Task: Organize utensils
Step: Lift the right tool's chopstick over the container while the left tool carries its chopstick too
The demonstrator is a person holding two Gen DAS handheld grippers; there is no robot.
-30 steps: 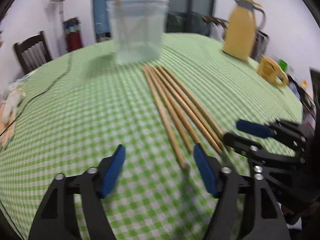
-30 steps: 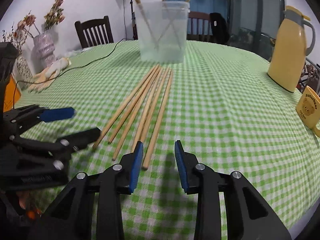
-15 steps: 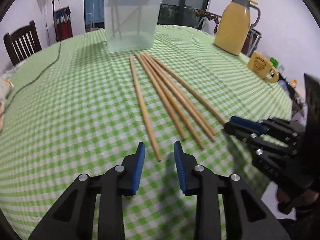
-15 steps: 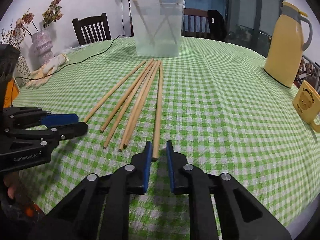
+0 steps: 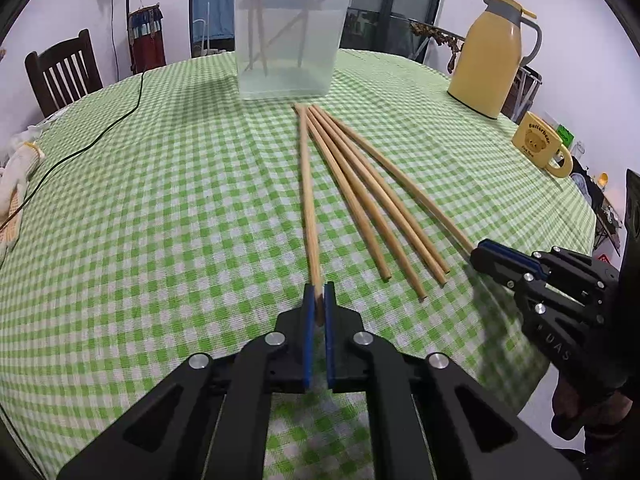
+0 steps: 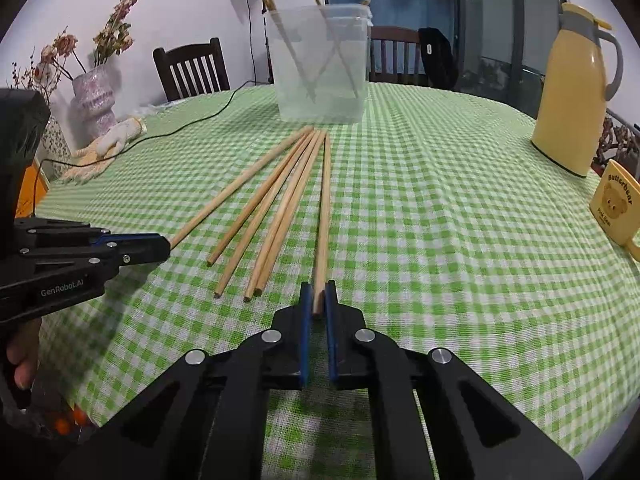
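Note:
Several wooden chopsticks lie fanned out on the green checked tablecloth (image 5: 160, 208), tips pointing toward a clear plastic tub (image 5: 290, 36) that holds more chopsticks. My left gripper (image 5: 319, 300) is shut on the near end of the leftmost chopstick (image 5: 308, 196). My right gripper (image 6: 319, 298) is shut on the near end of the rightmost chopstick (image 6: 325, 208). Each gripper shows in the other's view: the right one (image 5: 496, 258) and the left one (image 6: 156, 246). The tub also shows in the right wrist view (image 6: 320, 64).
A yellow thermos jug (image 5: 494, 54) and a yellow bear mug (image 5: 540, 146) stand at the right. A black cable (image 5: 92, 140) and a work glove (image 5: 18, 168) lie at the left. Chairs (image 5: 64, 72) and a vase of dried flowers (image 6: 94, 100) stand behind the table.
Both grippers closed from open onto the near ends of the outermost chopsticks. The left gripper shifted left from the bundle to the leftmost stick; the right gripper closed on the rightmost one.

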